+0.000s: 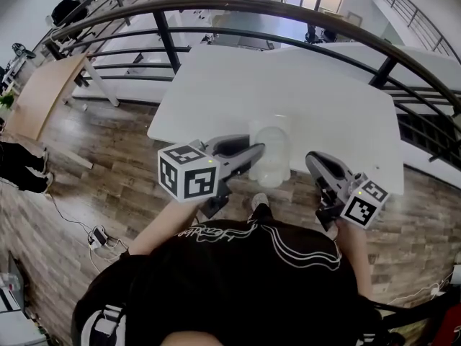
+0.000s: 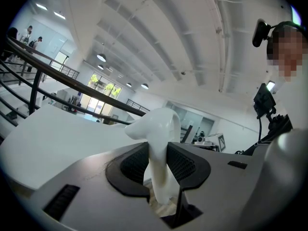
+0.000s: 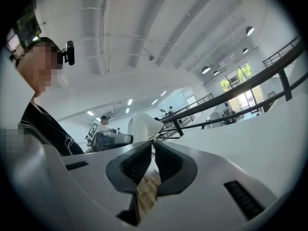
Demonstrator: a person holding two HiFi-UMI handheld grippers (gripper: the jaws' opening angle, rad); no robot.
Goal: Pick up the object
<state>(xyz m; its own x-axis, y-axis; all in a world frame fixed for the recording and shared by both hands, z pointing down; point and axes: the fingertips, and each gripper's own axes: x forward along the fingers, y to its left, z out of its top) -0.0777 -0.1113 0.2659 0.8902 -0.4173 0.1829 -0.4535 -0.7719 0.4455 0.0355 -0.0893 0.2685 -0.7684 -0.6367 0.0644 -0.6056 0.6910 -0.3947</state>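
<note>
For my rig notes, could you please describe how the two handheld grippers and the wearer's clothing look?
Both the left gripper and right gripper have smooth grey shells, black ribbed pads, and a white cube with black square markers. The person wears a black top with white line print.

You have no words or numbers to read here: the white script (image 1: pixel 210 231) across your black shirt (image 1: pixel 238 280) is too small to make out, and the cubes on your left gripper (image 1: pixel 256 152) and right gripper (image 1: pixel 313 161) bear only black-and-white square markers.
</note>
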